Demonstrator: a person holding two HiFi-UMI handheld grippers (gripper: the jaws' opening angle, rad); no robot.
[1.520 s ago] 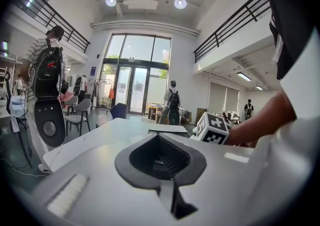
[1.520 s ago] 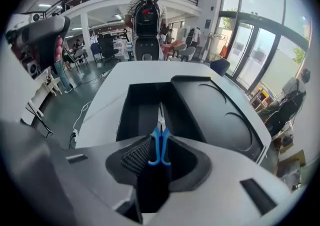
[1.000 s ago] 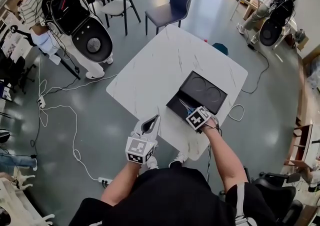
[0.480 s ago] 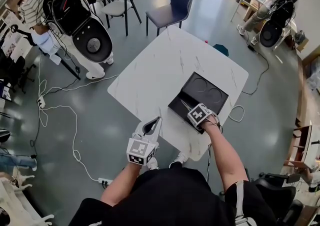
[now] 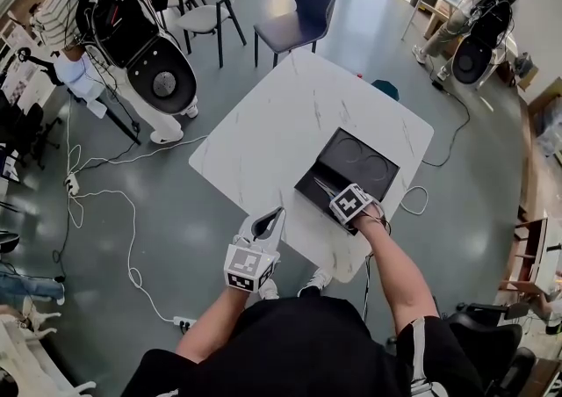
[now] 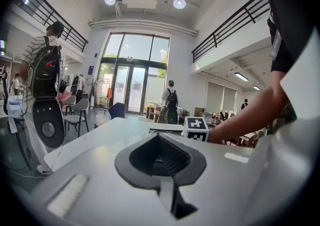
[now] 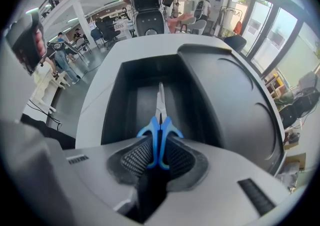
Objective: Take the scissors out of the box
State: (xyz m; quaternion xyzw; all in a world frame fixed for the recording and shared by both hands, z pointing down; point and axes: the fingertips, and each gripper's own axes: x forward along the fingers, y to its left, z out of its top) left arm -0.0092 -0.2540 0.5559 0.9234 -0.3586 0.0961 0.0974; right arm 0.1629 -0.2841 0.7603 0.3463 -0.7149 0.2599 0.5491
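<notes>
1. Change: your right claw [image 7: 160, 142] has just been closing its jaws. The blue handles of the scissors [image 7: 160, 122] sit between the pads, which look set against them on both sides. Reads as a grip, prob. not at full squeeze.
2. Scissors loc.: lying in the base of the black box [image 7: 117, 102], blades pointing away from the claw. Not lifted.
3. Lid [image 7: 235, 95]: open, lying back beside the base.
4. Box loc.: at the near-right edge of the surface [image 5: 281, 114], just in front of you.
5. Left claw [image 6: 158, 136]: jaws together, nothing in them. Held at the near edge of the surface, well apart from the box.
6. Meaning: reach done, grasp in hand, extraction not begun. Next move calls for a firm clamp, then a straight lift clear of the box walls.
7. Risk: handles narrow and smooth. A light pinch may let the blades swing or slip on the lift.
</notes>
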